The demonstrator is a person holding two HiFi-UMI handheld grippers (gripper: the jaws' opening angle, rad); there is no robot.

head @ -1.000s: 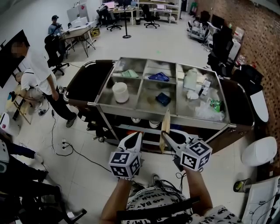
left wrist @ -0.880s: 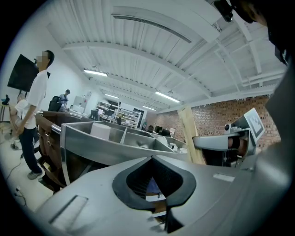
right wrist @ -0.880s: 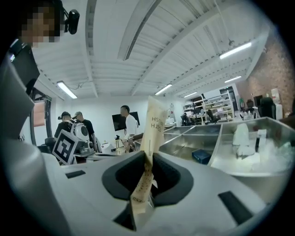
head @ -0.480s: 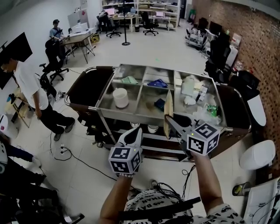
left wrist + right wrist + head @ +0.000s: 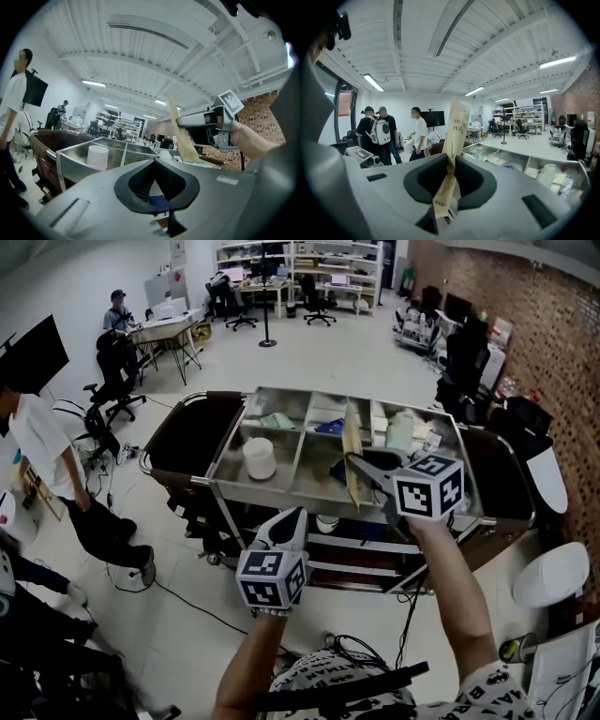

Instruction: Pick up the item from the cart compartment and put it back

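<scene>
A flat tan paper packet (image 5: pixel 352 444) stands on edge over the middle compartments of the steel cart (image 5: pixel 225 486). My right gripper (image 5: pixel 354 461) is shut on its lower part. In the right gripper view the packet (image 5: pixel 455 125) rises upright from between the pads of the right gripper (image 5: pixel 450 173). The left gripper view shows the same packet (image 5: pixel 181 137) held above the cart. My left gripper (image 5: pixel 291 517) hangs in front of the cart, lower down, its jaws together with nothing between them; it appears the same way (image 5: pixel 158 178) in its own view.
A white cup (image 5: pixel 258 457) stands in the left front compartment, a green packet (image 5: pixel 277 421) and a blue one (image 5: pixel 330 426) lie in the back ones, and a white bottle (image 5: pixel 401 430) with clutter fills the right. A person (image 5: pixel 47 456) walks at the left. Chairs and desks stand behind.
My right gripper has carried the tan packet up and forward, from in front of the cart to over its middle compartments. The left gripper has barely moved. The person at the left has walked on.
</scene>
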